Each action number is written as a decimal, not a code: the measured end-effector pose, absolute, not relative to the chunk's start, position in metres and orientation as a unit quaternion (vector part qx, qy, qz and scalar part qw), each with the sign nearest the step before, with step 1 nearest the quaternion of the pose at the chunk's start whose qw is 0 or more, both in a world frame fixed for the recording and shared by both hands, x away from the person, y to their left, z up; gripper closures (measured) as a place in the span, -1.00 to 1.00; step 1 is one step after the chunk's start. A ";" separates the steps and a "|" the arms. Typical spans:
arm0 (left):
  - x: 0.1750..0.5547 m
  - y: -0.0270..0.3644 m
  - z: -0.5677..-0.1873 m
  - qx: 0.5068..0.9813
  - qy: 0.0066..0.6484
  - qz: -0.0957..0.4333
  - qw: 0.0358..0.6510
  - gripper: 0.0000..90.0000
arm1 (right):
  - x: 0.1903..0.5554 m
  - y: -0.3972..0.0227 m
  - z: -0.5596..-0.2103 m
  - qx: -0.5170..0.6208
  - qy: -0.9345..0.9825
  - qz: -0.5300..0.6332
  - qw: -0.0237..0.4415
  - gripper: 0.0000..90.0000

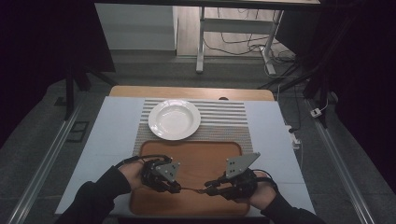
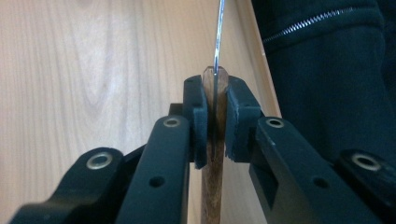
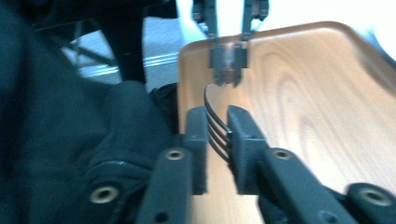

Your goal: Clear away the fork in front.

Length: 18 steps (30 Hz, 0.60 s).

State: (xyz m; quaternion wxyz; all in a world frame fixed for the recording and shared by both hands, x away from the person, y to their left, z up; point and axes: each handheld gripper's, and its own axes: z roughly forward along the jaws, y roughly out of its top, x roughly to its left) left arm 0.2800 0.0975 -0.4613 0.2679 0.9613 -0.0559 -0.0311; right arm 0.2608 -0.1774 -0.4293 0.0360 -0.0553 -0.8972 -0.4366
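Note:
A fork (image 1: 191, 189) with a wooden handle (image 2: 214, 177) and a thin metal neck (image 2: 217, 37) hangs level over the wooden tray (image 1: 196, 154), stretched between both grippers. My left gripper (image 1: 176, 186) (image 2: 215, 93) is shut on the end of the wooden handle, with both pads pressed flat against it. My right gripper (image 1: 210, 184) (image 3: 216, 116) has the dark tines (image 3: 217, 135) between its pads, and they touch both sides. In the right gripper view, the left gripper (image 3: 229, 70) faces me from the fork's far end.
A white deep plate (image 1: 174, 119) sits on a striped placemat (image 1: 224, 116) just beyond the tray. The tray's near rim lies close to the person's dark jacket (image 2: 327, 93). White table surface (image 1: 116, 135) flanks the tray on both sides.

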 end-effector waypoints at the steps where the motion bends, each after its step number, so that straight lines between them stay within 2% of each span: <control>1: 0.280 0.098 -0.462 0.961 -0.045 -0.033 0.271 0.78 | 0.261 -0.177 -0.429 -0.055 -0.897 -0.437 0.036 0.58; 3: 0.279 0.100 -0.463 0.962 -0.010 -0.038 0.270 0.78 | 0.261 -0.180 -0.430 -0.078 -0.894 -0.440 0.017 0.40; 4: 0.279 0.100 -0.463 0.962 -0.010 -0.038 0.270 0.78 | 0.261 -0.180 -0.430 -0.078 -0.894 -0.440 0.017 0.40; 8: 0.278 0.106 -0.463 0.963 0.047 -0.033 0.264 0.78 | 0.262 -0.188 -0.432 -0.108 -0.892 -0.438 -0.014 0.19; 9: 0.278 0.107 -0.463 0.962 0.060 -0.032 0.265 0.78 | 0.263 -0.193 -0.433 -0.126 -0.890 -0.437 -0.029 0.07; 10: 0.278 0.108 -0.463 0.962 0.073 -0.036 0.261 0.78 | 0.263 -0.193 -0.433 -0.126 -0.890 -0.437 -0.029 0.07; 18: 0.272 0.117 -0.466 0.955 0.158 -0.026 0.249 0.78 | 0.261 -0.212 -0.435 -0.206 -0.873 -0.430 -0.104 -0.33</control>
